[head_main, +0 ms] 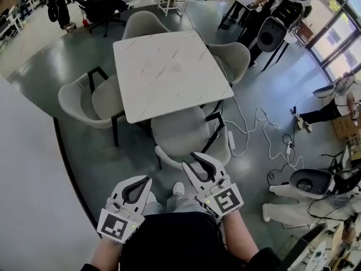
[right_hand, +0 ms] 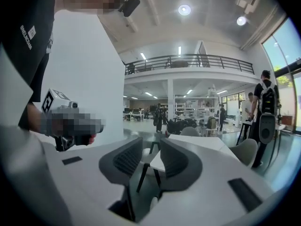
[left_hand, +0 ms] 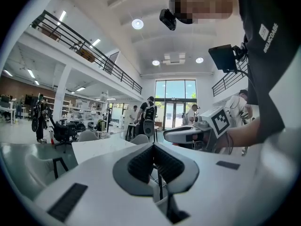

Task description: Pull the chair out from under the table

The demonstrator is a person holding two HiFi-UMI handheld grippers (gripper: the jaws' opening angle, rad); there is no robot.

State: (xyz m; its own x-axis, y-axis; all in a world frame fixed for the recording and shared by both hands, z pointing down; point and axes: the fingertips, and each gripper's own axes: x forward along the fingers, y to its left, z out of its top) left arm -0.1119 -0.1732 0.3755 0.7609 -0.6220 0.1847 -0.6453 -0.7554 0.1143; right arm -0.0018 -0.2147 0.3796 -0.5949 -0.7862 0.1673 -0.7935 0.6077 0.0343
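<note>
The chair [head_main: 183, 133] is a pale grey shell seat with a curved, wrap-around back and thin black legs. It stands upright on the grey floor [head_main: 113, 165] at the table's near side, toward the right end of that side, with its back facing away from the table. The front of the seat is tucked under the table edge; the rest of the seat and the back stand clear. The table [head_main: 169, 72] is square, its white marble-look top faintly veined in grey, set slightly askew in the head view
</note>
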